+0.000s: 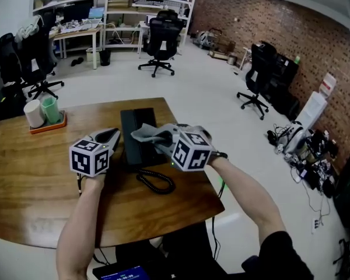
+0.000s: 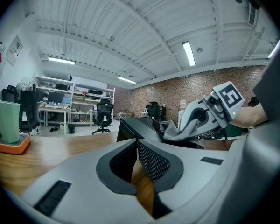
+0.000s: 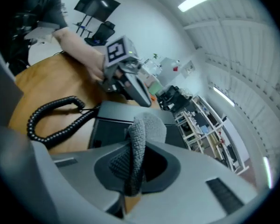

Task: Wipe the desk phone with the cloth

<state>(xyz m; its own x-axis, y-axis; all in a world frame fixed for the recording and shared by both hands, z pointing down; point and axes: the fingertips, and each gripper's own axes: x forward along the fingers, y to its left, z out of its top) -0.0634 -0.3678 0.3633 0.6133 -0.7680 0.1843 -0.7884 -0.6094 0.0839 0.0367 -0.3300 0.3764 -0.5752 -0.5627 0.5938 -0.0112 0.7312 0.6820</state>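
My right claw [image 3: 130,166] is clamped on the cloth [image 3: 143,133], which is soft, light and limp (best pinched by a bunched fold) and lies over the desk phone [image 1: 134,124] on the table [image 1: 35,174]. My left claw [image 2: 136,146] is closed on nothing, just beside the phone, whose light body may slide under pressure. The right gripper view shows the fold between the pads — the head view hides it behind the marker cube [image 1: 191,151] — but shows the phone's place on the table
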